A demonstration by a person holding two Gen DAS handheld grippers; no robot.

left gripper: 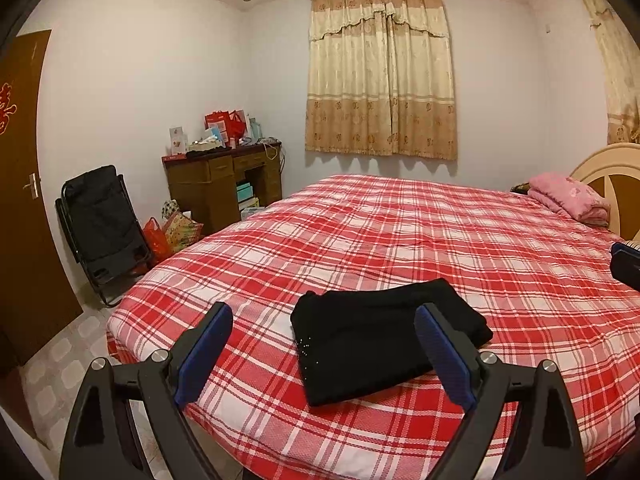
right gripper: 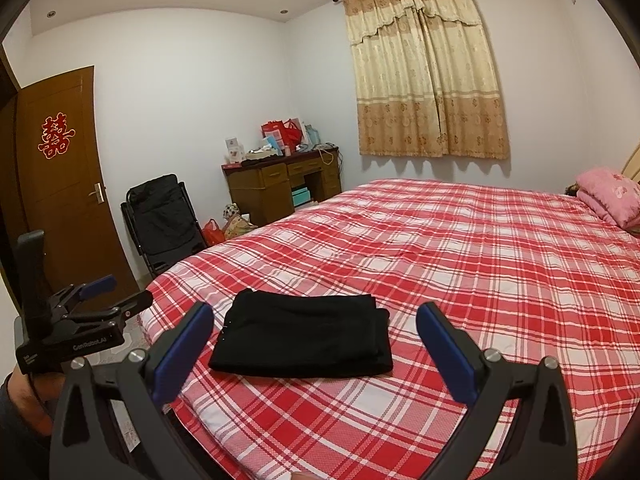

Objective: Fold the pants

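Black pants (left gripper: pixel 384 340) folded small near the plaid bed's (left gripper: pixel 400 224) foot edge; soft, light, limp, best pinched through stacked layers; both grippers' fingers (left gripper: pixel 204 356) spread, empty

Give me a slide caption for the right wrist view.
Open right hand-held gripper above folded black pants on a red plaid bed, left hand-held gripper alongside.

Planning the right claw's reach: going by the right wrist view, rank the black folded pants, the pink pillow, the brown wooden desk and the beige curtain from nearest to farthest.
1. Black folded pants, on the bed just ahead of the open right claw.
2. Pink pillow, far right at the bed's head.
3. Brown wooden desk, beyond the bed, left of centre.
4. Beige curtain, on the back wall.
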